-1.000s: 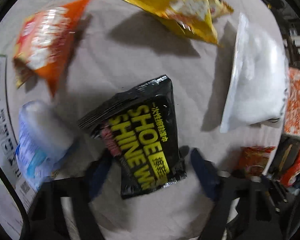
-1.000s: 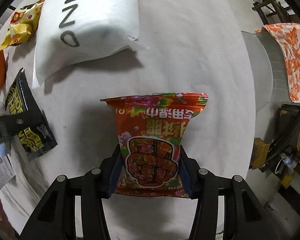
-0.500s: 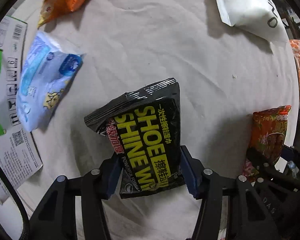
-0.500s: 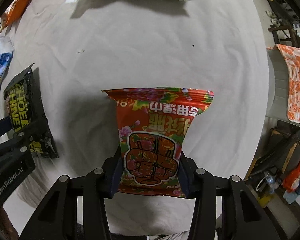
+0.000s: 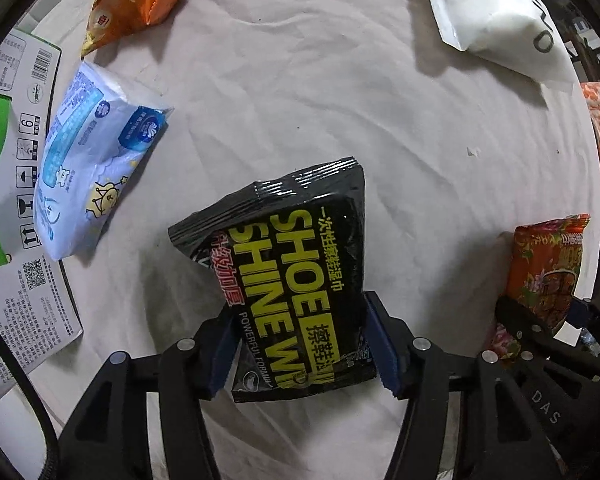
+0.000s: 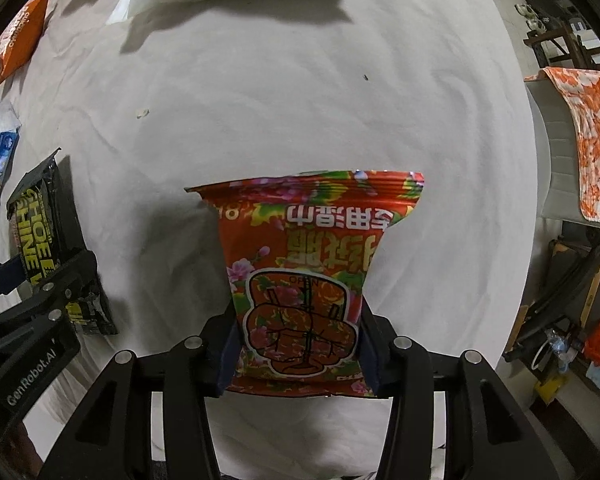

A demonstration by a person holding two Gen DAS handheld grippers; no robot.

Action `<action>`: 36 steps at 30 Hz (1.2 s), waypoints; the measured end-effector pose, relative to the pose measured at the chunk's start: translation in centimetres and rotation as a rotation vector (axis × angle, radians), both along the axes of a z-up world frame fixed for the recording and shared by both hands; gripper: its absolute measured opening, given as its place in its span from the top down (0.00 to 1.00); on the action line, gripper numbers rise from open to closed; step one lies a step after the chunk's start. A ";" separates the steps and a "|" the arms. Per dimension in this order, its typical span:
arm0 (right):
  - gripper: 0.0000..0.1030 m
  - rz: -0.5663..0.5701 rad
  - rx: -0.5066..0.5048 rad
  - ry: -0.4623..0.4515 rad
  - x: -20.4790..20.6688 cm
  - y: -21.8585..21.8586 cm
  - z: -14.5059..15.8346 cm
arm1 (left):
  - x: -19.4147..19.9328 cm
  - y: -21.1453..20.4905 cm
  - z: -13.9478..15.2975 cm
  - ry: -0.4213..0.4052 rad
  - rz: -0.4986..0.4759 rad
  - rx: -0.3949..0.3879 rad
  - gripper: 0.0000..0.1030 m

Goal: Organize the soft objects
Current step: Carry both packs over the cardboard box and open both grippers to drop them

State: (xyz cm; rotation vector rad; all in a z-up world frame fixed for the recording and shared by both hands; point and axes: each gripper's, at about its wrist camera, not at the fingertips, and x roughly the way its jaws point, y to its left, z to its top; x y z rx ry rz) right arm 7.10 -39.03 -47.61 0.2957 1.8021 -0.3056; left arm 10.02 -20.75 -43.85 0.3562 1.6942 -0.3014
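The black shoe-shine wipes pack (image 5: 296, 284) hangs between the blue pads of the left gripper (image 5: 300, 348), which points straight down over the white cloth-covered table (image 5: 300, 100). A second ago that pack lay askew between wide-set fingers; the jaws have since closed in on it and in the last half second eased back a little. The left pad presses its edge and the right pad sits at its other edge, so I read it as gripped, the pack lifted and tilted with its sealed end away from the gripper. Since then the view has slid across the table: the yellow snack bags that were at the far edge are gone from it, and the pack has come over to the near right.

The red floral wet-wipes pack (image 6: 304, 280) is clamped by its lower part in the right gripper (image 6: 296, 348), as it was a second ago, upright over bare cloth. In the left wrist view it shows at the right edge, just beside the black pack, so both seem to be heading for one spot, probably a grouping of wipe packs.

Further out lie a blue-and-white tissue pack (image 5: 92, 160) at the left, an orange snack bag (image 5: 132, 0) beyond it, and a white padded pouch (image 5: 484, 12) at the far right.

No bin or basket shows. The only container-like thing is a white printed carton (image 5: 16, 208) at the left edge, apparently lying flat; whether anything is in it cannot be told.
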 end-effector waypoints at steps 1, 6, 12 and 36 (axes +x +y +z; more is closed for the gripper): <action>0.51 -0.005 0.002 -0.001 -0.2 -0.1 -0.1 | -0.4 -0.1 0.0 -0.005 -0.001 -0.001 0.47; 0.54 0.013 -0.008 -0.025 0.2 1.2 1.5 | -0.5 -0.5 0.0 -0.039 -0.031 0.001 0.52; 0.55 0.050 0.020 -0.095 0.3 2.7 4.6 | -1.9 -0.4 3.1 -0.118 -0.035 -0.024 0.52; 0.55 0.247 0.199 -0.442 11.1 24.4 24.2 | 7.8 22.3 24.8 -0.357 0.111 -0.275 0.52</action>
